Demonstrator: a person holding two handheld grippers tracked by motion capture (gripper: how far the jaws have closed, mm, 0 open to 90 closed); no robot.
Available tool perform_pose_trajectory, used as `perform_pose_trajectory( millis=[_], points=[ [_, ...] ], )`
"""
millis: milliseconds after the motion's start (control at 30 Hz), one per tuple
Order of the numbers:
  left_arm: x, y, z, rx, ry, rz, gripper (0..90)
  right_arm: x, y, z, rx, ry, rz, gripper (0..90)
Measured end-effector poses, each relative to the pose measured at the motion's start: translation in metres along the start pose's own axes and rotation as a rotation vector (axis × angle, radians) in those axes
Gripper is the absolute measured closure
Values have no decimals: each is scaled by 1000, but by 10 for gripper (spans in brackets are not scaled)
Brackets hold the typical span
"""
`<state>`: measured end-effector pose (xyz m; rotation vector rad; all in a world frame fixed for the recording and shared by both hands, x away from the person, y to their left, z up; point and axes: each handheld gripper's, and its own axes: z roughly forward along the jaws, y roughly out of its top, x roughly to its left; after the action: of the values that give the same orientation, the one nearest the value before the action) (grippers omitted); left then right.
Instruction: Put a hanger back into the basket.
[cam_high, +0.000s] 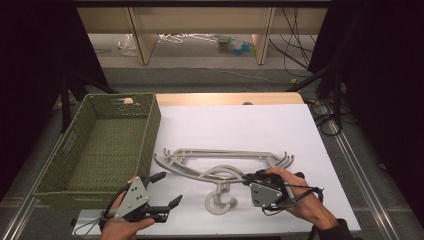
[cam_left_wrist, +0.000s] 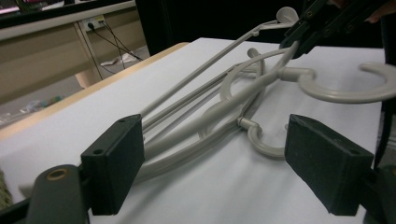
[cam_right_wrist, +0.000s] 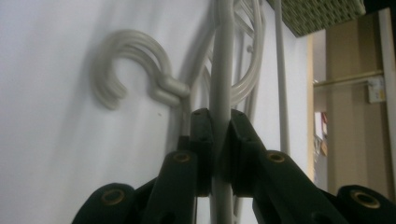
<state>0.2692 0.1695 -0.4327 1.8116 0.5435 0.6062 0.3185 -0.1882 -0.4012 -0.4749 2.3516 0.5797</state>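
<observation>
A stack of pale grey plastic clothes hangers (cam_high: 220, 167) is seen lying on the white-covered worktop (cam_high: 240, 130), just right of a green woven rectangular basket (cam_high: 100, 145) that stands at the worktop's left edge. The hangers' curved hooks (cam_high: 220, 200) are turned towards the person's side.

The right gripper (cam_high: 248, 178) is held at the right shoulder of the stack, and its jaws are clamped tight on one thin grey hanger arm (cam_right_wrist: 223, 70), which is seen in the right gripper view running straight up between the two black pads (cam_right_wrist: 203, 140). In the left gripper view that gripped hanger's hook (cam_left_wrist: 345, 86) is seen raised above the others, clear of the worktop, while the remaining hangers (cam_left_wrist: 196, 135) are left lying flat.

The left gripper (cam_high: 167, 192) is held near the front left corner of the worktop, beside the basket, with its jaws spread wide and nothing between them; the hangers are seen beyond its pads (cam_left_wrist: 116, 163).
</observation>
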Motion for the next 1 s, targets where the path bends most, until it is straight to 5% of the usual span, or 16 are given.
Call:
perform_pose_trajectory(
  millis=[100,200,300,333,467,533,633,767,1000],
  points=[
    [-3,0,7,13,-27,11,239,6,4,-1,-25,24,3,825],
    [-7,1,17,44,-44,73,286,13,6,-2,1,38,54,824],
    [-10,2,30,74,-81,118,285,14,7,0,-12,45,26,824],
    [-12,3,37,98,-102,149,285,11,6,3,-46,47,-32,824],
    [-21,6,53,150,-151,228,308,15,8,2,-35,66,14,824],
    [-25,6,60,186,-168,309,371,17,7,3,-34,73,15,823],
    [-27,5,63,206,-180,325,389,18,7,3,-40,82,12,824],
    [-29,4,68,248,-207,404,475,20,9,2,-46,90,31,822],
    [-33,4,75,281,-249,451,632,20,9,4,-53,106,22,820]
  ],
)
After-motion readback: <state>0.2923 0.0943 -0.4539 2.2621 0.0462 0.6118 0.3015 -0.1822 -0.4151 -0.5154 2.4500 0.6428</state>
